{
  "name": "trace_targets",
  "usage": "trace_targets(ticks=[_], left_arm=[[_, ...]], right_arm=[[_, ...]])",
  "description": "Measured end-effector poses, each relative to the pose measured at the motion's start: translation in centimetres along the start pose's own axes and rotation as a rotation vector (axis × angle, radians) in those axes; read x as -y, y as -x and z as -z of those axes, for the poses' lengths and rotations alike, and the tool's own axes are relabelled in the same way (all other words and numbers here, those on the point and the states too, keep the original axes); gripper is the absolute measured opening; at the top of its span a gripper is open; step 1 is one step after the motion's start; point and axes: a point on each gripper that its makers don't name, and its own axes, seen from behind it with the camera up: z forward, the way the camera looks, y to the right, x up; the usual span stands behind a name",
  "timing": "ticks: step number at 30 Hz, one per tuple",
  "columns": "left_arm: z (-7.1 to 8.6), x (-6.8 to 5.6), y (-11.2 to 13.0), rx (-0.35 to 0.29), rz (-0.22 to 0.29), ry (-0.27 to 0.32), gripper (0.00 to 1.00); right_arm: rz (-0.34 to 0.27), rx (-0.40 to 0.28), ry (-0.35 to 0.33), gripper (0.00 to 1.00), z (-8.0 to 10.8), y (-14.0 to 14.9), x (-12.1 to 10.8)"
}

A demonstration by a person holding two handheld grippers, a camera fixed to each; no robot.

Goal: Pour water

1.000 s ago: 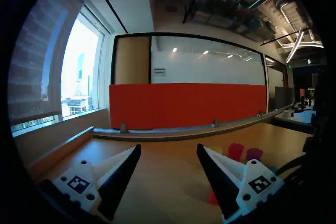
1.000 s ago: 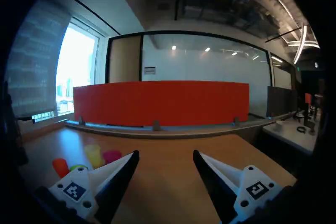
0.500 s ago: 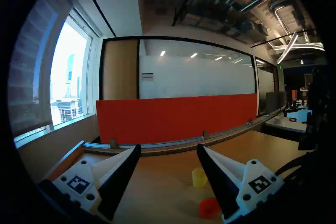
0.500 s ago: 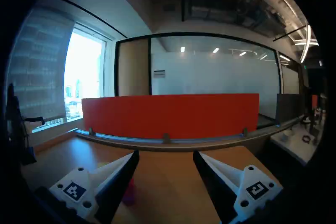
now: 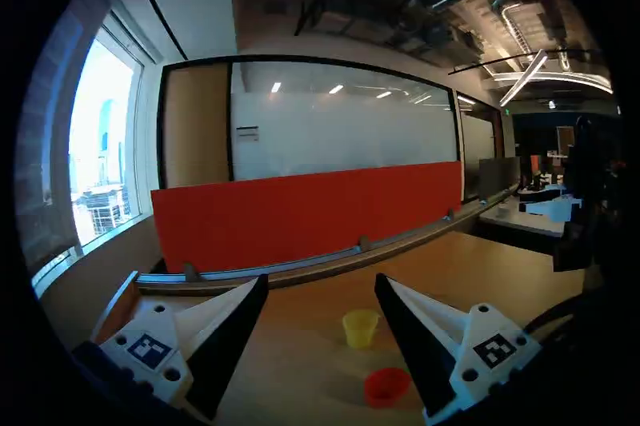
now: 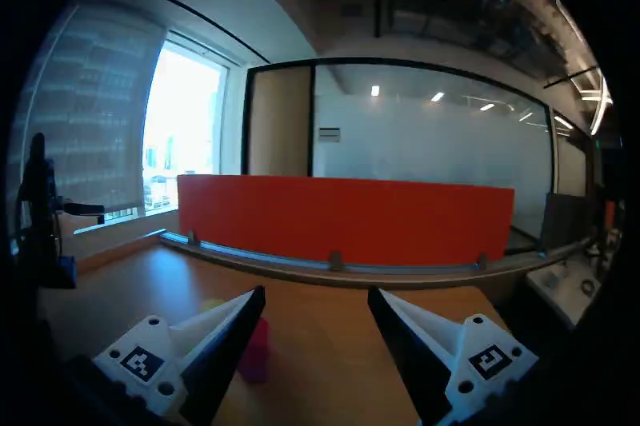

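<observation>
Though left tongs (image 5: 320, 278) and right tongs (image 6: 314, 290) gape wide and empty, they partly hide the red cup (image 5: 386, 386) and magenta cup (image 6: 258, 350).

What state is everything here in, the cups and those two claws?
left claw: open, holding nothing
right claw: open, holding nothing
yellow cup: upright on the desk, untouched
red cup: upright, mouth up, untouched
pink cup: standing, partly hidden by the right claw

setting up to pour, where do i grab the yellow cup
Probably mid-wall of the yellow cup, fingers on opposite sides, coming in level from the near side: it stands upright, mouth up, ahead of the open left gripper.
</observation>
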Motion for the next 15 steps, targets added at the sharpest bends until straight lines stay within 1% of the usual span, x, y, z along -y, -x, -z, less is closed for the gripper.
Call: trace_targets(ticks=[3,6,8,11,15], left_arm=[[-0.1,-0.9,-0.1,0.005,0.002,0.047,0.99],[-0.1,-1.6,-0.3,0.01,0.008,0.087,0.99],[-0.1,-2.1,-0.4,0.013,0.017,0.112,0.99],[-0.1,-3.1,-0.6,0.011,0.037,0.16,0.99],[0.1,-4.7,-1.2,0.007,0.064,0.231,0.99]], right_arm=[[0.0,-0.004,-0.064,0.99,0.1,-0.4,1.4],[-0.017,-0.011,-0.133,0.99,0.3,-0.7,2.8],[-0.033,-0.015,-0.186,0.99,0.5,-1.0,3.7],[-0.037,-0.014,-0.257,0.99,0.8,-1.2,5.1],[-0.036,-0.016,-0.318,0.99,1.3,-1.8,6.4]])
